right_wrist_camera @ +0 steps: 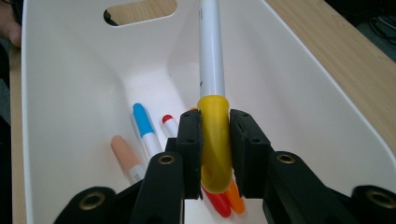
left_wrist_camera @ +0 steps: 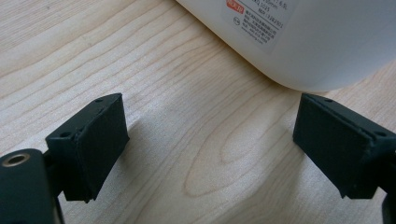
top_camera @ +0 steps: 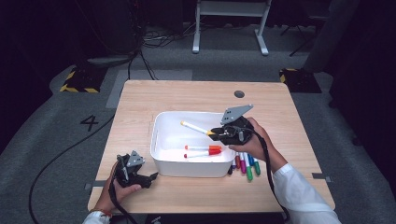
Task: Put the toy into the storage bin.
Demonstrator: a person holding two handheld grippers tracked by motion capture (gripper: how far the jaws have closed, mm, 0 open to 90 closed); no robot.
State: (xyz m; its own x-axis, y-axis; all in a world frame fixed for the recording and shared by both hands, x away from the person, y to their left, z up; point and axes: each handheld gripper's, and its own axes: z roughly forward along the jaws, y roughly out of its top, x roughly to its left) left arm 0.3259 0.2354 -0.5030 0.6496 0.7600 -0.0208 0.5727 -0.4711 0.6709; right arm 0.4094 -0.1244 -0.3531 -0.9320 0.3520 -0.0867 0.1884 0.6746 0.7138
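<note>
Nearest the person, the left gripper [top_camera: 152, 178] is resting on the wooden table [top_camera: 196, 95] just beside the near-left corner of the white plastic bin [top_camera: 161, 122], its jaws standing wide apart with nothing between them, so nothing is bracing the bin. Just past that, at the bin's near-right corner, a cluster of loose markers [top_camera: 246, 164] is lying on the table beneath the right forearm, where a trailing cable or sleeve could be nudging them into a roll. Farther in, the right gripper [top_camera: 215, 132] is clamping a yellow-capped white marker [right_wrist_camera: 211, 60] by its cap alone, holding it over the inside of the bin with the long barrel sticking out beyond the jaws. That is the likeliest trouble: the smooth rounded cap may be slipping or pivoting between the pads, or pulling off the barrel. Below it, red and orange markers [top_camera: 202, 150] and blue- and peach-capped ones [right_wrist_camera: 143, 125] are lying on the bin floor; a drop from height could be bouncing the marker against them or tipping it over the far wall.
</note>
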